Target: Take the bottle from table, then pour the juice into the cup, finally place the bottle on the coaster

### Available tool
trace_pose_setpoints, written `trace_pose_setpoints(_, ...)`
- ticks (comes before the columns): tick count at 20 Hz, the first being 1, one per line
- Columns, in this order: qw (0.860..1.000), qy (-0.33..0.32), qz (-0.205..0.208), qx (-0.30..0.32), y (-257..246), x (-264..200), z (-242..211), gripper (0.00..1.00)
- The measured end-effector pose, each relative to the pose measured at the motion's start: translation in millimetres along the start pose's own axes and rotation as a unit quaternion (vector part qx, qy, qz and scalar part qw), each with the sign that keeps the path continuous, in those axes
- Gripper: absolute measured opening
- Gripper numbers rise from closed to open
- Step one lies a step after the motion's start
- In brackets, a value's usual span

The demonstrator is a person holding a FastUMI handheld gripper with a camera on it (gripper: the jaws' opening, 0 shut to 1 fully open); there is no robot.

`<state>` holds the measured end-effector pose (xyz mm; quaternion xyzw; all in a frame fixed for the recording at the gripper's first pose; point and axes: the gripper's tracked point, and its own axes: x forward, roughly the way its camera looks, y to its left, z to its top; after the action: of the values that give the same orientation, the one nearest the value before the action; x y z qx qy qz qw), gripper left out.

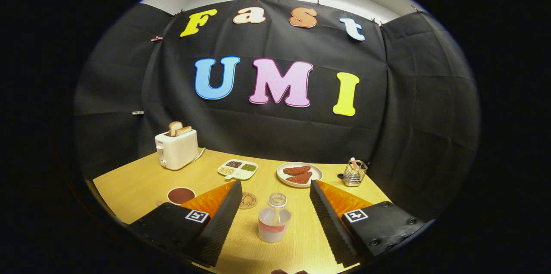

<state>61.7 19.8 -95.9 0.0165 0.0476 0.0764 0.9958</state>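
Clear plastic bottle (274, 218), uncapped, a little reddish juice in the bottom, upright on the pale wooden surface (137, 183). Position: between the two fingers of the tongs (275, 196), slightly nearer the left one, touching neither. Tongs: spread wide apart, empty, the ribbed black pads facing the bottle from each side. Cup (181, 195): dark inside, white rim, standing beyond and to the left of the left finger. Coaster (248, 200): round, brown, flat on the surface just beyond the bottle and beside the left fingertip. Other items at the back: toaster (176, 149) with two slices up, divided dish (238, 169) of small dry foods, plate (299, 174) with reddish pieces, wire holder (355, 173). Risks, as judged: the bottle looks light and open-topped, so an uneven closing may push it over or squeeze juice out; a grip too near the neck may let it swing; the left finger passes near the coaster and could shift it. Task stage, as judged: bottle not yet taken.
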Motion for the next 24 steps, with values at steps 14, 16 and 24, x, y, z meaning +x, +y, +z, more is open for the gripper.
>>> trace_pose_setpoints(14,0.999,0.035,0.018,0.020,0,45,-75,0.97)
trace_pose_setpoints(16,0.999,0.033,0.016,0.016,-2,49,-86,0.98)
trace_pose_setpoints(24,0.997,0.058,0.013,0.049,0,64,-120,0.98)
